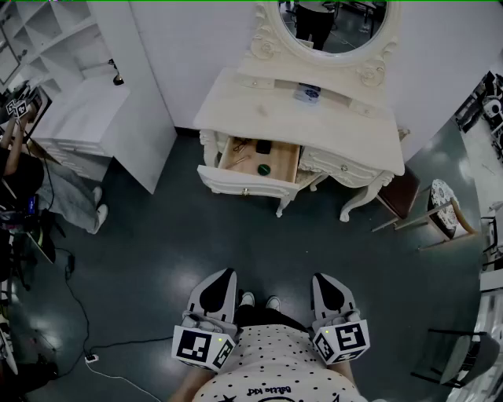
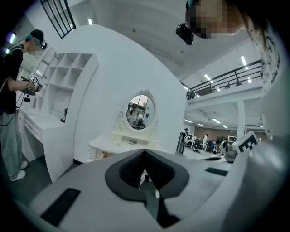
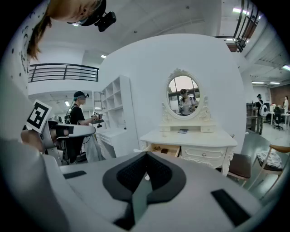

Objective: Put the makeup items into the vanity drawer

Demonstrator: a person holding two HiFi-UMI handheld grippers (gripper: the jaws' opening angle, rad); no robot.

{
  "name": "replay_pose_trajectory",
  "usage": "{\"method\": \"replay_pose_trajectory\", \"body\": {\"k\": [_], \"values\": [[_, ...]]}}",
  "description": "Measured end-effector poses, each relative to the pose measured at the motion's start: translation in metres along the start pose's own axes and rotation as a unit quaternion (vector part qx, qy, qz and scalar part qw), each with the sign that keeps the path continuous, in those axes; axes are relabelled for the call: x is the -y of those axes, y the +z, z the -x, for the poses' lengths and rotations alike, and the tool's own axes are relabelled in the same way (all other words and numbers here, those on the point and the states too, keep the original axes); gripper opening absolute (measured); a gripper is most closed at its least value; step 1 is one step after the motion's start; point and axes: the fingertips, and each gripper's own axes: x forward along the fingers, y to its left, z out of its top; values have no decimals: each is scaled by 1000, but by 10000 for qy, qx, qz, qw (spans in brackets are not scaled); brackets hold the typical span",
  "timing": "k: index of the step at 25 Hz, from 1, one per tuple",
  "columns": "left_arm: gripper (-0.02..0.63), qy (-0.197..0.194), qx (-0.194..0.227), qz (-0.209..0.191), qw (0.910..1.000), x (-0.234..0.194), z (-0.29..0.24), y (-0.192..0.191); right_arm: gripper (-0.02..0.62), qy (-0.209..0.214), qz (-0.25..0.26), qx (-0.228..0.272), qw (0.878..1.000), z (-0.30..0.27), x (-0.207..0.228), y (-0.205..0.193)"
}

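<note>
The cream vanity (image 1: 330, 129) stands ahead against the white wall, under an oval mirror (image 1: 334, 23). Its left drawer (image 1: 236, 179) is pulled out. Inside lie a round green item (image 1: 265, 169), a black item (image 1: 263, 147) and some thin sticks. A small blue-and-white item (image 1: 307, 93) rests on the vanity's back shelf. My left gripper (image 1: 220, 283) and right gripper (image 1: 324, 284) are low by my body, well short of the vanity. Both are shut, with nothing between the jaws of the left gripper (image 2: 145, 152) or the right gripper (image 3: 146, 155). The vanity (image 3: 188, 138) and its open drawer (image 3: 164, 148) also show in the right gripper view.
A white desk with shelves (image 1: 86, 118) stands at the left, with a person (image 1: 23, 177) beside it. A brown stool (image 1: 402, 192) and a wooden chair (image 1: 440, 212) stand right of the vanity. A cable (image 1: 86, 345) runs across the dark floor at the lower left.
</note>
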Motion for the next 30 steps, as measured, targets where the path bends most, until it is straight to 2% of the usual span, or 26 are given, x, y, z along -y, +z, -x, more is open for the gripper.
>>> {"method": "replay_pose_trajectory", "body": {"k": [18,24,30], "values": [[9,-213,106,-70,9997,-14,18,6,8,-3,105,-80,9999,0,-32,-7],[9,-293,184,-112,9993,-26,22,10,9,202,92,105,9997,-12,-58,-3],[9,-241,150,-133,9995,-42,27,11,9,104,88,170,9998,-19,-70,-4]]}}
